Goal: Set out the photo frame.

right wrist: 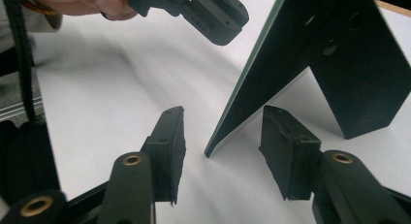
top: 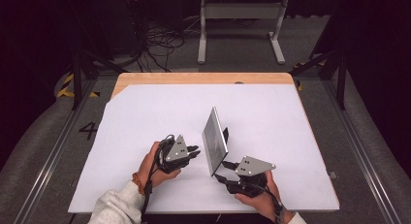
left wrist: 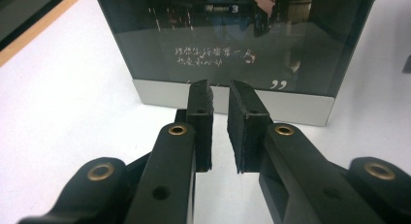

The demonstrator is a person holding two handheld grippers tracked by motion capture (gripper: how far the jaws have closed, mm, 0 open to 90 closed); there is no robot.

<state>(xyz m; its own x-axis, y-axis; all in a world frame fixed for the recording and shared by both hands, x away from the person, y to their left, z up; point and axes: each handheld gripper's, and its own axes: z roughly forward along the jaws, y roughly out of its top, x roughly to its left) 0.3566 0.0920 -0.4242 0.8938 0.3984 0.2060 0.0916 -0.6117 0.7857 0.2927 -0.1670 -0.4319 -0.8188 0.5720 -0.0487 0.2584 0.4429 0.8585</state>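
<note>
White table sheet [top: 145, 117]: picture frame [top: 214, 139] upright; left gripper [top: 196, 151] jaws nearly together, right gripper [top: 220, 171] jaws apart astride frame edge

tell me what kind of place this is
Probably a lab or studio set up for recording: a wooden table under a white sheet, metal rails on the carpet, loose cables and black surroundings. A standing picture frame is the work piece.

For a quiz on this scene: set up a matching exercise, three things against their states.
1. frame
2. left gripper
3. right gripper

a. jaws apart, astride a lower corner of the frame, not pressing it
b. standing upright on its back prop
c. jaws nearly together, nothing between them, pointing at the glass front

Pairs: 1-b, 2-c, 3-a
</note>
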